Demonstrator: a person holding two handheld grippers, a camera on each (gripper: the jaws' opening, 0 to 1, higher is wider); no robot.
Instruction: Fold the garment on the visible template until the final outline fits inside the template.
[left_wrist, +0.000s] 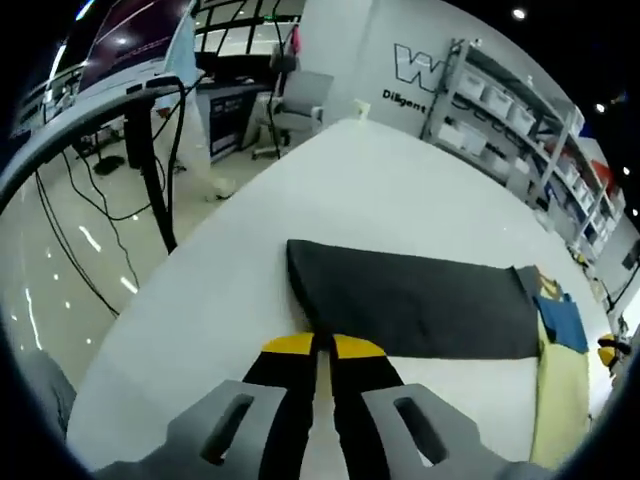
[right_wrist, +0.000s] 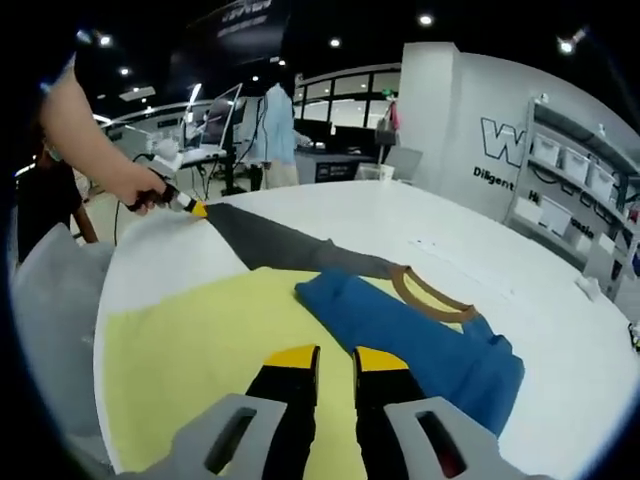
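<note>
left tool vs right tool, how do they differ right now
The left tool has its jaws pressed together at the edge of the dark gray part of the garment, apparently pinching it; the right tool has its jaws apart, holding nothing. The left tool sits over the white table; the right tool hovers over the yellow template, near the blue sleeve. Both have yellow-tipped black jaws.

This is a large indoor lab or industrial showroom. A big white table (left_wrist: 420, 210) stands in the middle. Behind it, a white wall carries large lettering (right_wrist: 500, 140), and beside that wall metal shelving (left_wrist: 520, 110) holds white bins. Beyond the table's far end stand an office chair (left_wrist: 300, 100) and desks, probably with monitors. Black cables (left_wrist: 90, 200) cross the glossy floor, and round ceiling spotlights (right_wrist: 427, 19) shine above.
</note>
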